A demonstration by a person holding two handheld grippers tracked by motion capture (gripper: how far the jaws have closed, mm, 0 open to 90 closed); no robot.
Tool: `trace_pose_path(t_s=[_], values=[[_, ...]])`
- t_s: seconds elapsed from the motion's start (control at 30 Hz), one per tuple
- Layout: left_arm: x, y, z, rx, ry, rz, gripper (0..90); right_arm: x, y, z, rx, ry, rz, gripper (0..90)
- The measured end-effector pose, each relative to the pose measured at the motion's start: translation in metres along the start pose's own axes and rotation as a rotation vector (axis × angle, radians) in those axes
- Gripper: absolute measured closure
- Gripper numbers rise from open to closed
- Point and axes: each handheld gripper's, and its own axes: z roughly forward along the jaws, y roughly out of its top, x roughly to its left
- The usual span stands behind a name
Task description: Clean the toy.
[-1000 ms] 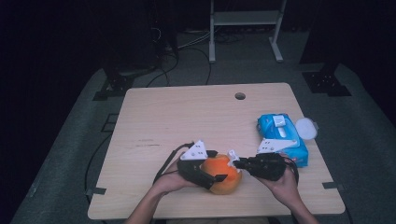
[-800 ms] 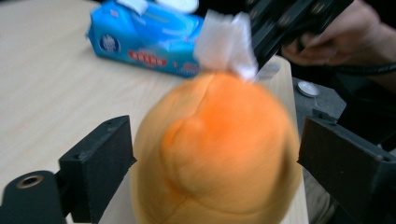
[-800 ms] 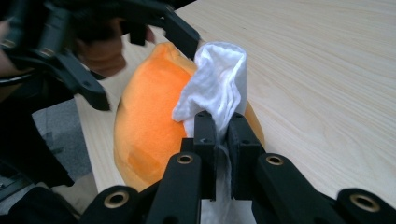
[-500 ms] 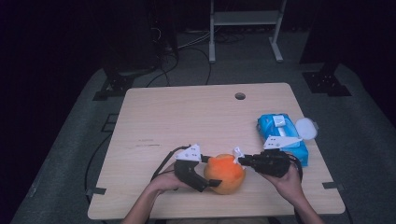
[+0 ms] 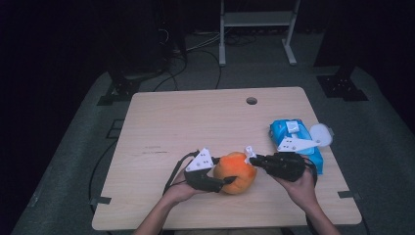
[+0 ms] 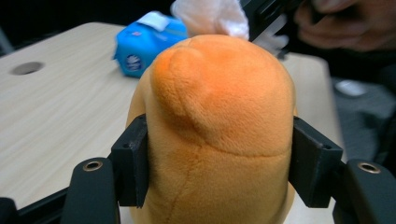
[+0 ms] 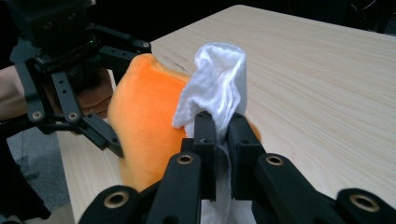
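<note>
The worktop (image 5: 195, 122) was a light wood board with a small round hole (image 5: 251, 101) near its far edge. Most of it was bare, so there was lots of room at the far side and the left side. All the things sat close to the near edge, by the person's hands.

The orange plush toy (image 5: 236, 172) rested on the worktop near that edge, between the two grippers. The left gripper (image 5: 226, 182) came at the toy from the left. Its black fingers (image 6: 133, 158) had just been closing, and they pressed on both sides of the soft toy and squeezed it in a little. In the left gripper view the toy stood up tall, with its rounded top pointing up and its long way running up and down.

The right gripper (image 5: 255, 159) was on the toy's right side. Its fingers (image 7: 205, 140) were shut tight on a white wipe (image 7: 217, 88). The wipe stuck up from the fingers, right beside the top of the toy.

A blue pack of wipes (image 5: 293, 139) lay near the right edge, just behind the right hand (image 5: 298, 183). Its lid was flipped open.
</note>
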Motion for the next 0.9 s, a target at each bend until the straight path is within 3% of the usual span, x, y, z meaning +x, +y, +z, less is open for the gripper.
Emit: trace_pose_path(t_s=[0.07,0.13,0.23,0.33,0.4,0.5,0.53,0.6,0.63,0.67,0.73,0.8,0.83,0.87,0.9], values=[[-0.001,-0.006,0.008,0.05,0.017,-0.011,31.5,-0.002,-0.003,0.006,0.025,0.005,-0.003,83.0],[0.001,-0.013,0.011,0.033,0.004,-0.053,30.5,-0.004,-0.011,0.015,0.07,-0.014,-0.009,82.9],[-0.002,-0.012,0.013,0.029,0.017,-0.063,29.8,-0.005,-0.014,0.014,0.063,-0.011,0.011,82.9],[-0.003,-0.013,0.015,0.02,0.033,-0.094,29.1,0.005,-0.011,0.015,0.051,0.026,-0.015,82.9],[-0.004,-0.013,0.014,0.019,0.039,-0.103,28.9,0.013,-0.008,0.017,0.055,0.024,-0.047,82.9],[-0.004,-0.014,0.013,0.025,0.013,-0.101,27.9,0.009,-0.008,0.015,0.053,0.027,-0.038,82.8],[-0.003,-0.014,0.011,0.031,-0.014,-0.094,27.9,0.009,-0.008,0.015,0.053,0.027,-0.038,82.8],[-0.003,-0.014,0.008,0.03,-0.051,-0.086,27.3,0.0,-0.011,0.012,0.059,-0.016,-0.032,82.7],[-0.003,-0.014,0.005,0.019,-0.099,-0.08,27.3,-0.005,-0.014,0.011,0.062,-0.027,-0.018,82.7],[-0.003,-0.014,0.004,0.01,-0.11,-0.077,27.3,-0.007,-0.015,0.01,0.064,-0.03,-0.009,82.7],[-0.002,-0.012,0.003,0.012,-0.092,-0.078,25.6,-0.008,-0.017,0.009,0.069,-0.039,-0.01,82.8],[-0.001,-0.012,0.006,0.026,-0.057,-0.087,15.8,-0.008,-0.019,0.009,0.068,-0.028,-0.012,82.8],[-0.001,-0.014,0.008,0.026,-0.066,-0.096,15.0,-0.005,-0.018,0.009,0.073,-0.021,-0.021,82.8],[-0.002,-0.016,0.009,0.024,-0.074,-0.092,15.0,-0.005,-0.018,0.009,0.073,-0.021,-0.021,82.8],[-0.004,-0.017,0.009,0.031,-0.075,-0.075,21.8,-0.001,-0.017,0.009,0.079,-0.016,-0.033,82.9]])
